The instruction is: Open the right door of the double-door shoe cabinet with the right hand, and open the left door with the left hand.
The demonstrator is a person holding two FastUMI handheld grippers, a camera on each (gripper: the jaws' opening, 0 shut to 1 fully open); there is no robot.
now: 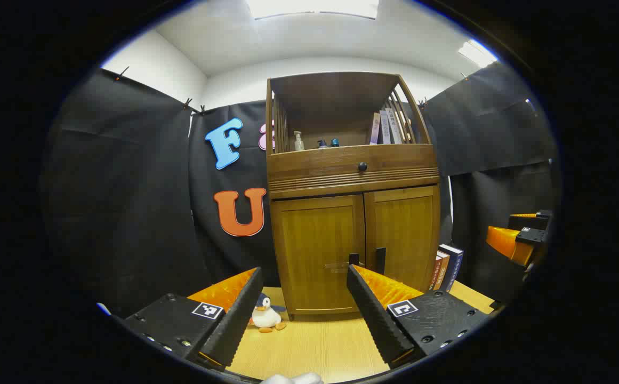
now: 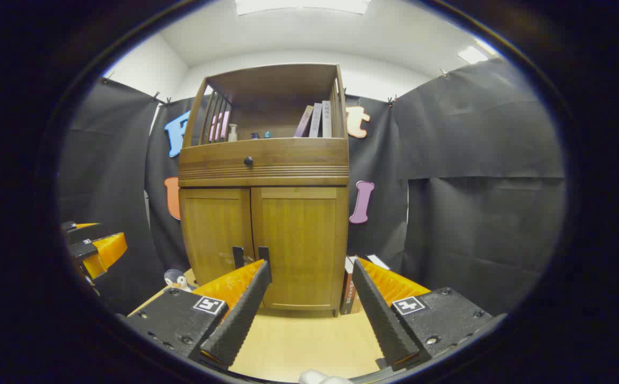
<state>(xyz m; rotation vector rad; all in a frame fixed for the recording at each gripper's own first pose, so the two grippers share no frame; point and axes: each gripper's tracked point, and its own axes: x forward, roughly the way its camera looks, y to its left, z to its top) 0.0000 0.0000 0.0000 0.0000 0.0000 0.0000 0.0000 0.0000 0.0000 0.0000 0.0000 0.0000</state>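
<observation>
The wooden shoe cabinet (image 1: 352,176) stands ahead with both doors closed. In the left gripper view its left door (image 1: 317,245) and right door (image 1: 402,232) meet at two black handles (image 1: 367,260). My left gripper (image 1: 304,273) is open, a short way in front of the left door, touching nothing. In the right gripper view the right door (image 2: 298,234) carries its handle (image 2: 263,254) at its inner edge. My right gripper (image 2: 311,265) is open before that door, apart from it. Each gripper also appears at the other view's edge: right gripper (image 1: 517,240), left gripper (image 2: 96,248).
A small penguin plush (image 1: 265,316) lies on the wooden surface (image 1: 314,346) at the cabinet's left foot. Several books (image 1: 448,266) lean against its right side. A drawer with a dark knob (image 1: 362,166) sits above the doors, bottles and books on the shelf above.
</observation>
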